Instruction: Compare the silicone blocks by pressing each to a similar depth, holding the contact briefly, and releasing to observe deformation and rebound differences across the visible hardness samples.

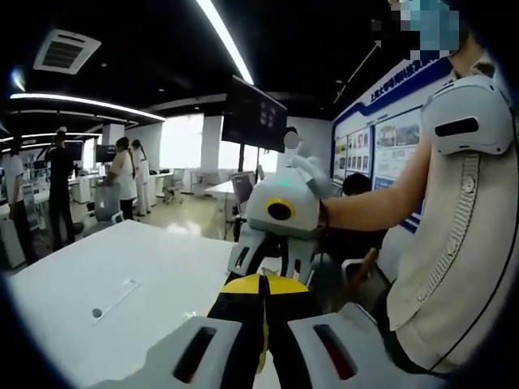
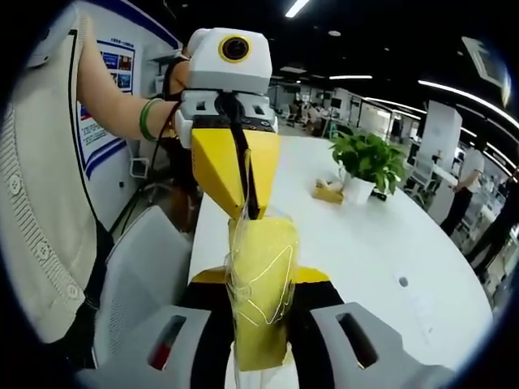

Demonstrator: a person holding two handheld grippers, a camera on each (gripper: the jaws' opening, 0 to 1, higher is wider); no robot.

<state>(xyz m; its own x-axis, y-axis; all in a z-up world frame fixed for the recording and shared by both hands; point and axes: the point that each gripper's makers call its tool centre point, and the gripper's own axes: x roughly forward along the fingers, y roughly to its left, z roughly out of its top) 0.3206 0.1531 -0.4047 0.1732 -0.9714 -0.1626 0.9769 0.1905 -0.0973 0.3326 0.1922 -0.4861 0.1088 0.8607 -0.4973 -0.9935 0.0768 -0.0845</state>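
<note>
A yellow silicone block in a clear plastic wrapper stands upright between the jaws of my right gripper, which is shut on it. From above, the yellow jaws of my left gripper are shut on the wrapper's top edge. In the left gripper view, the left gripper shows shut black-and-yellow jaws with a thin yellow strip between them. The right gripper faces it just beyond, held by a person's hand. Both are above the near edge of a white table.
A person in a beige vest stands close on one side. A potted plant and a small yellow thing sit on the table. A grey chair is beside it. People stand far back.
</note>
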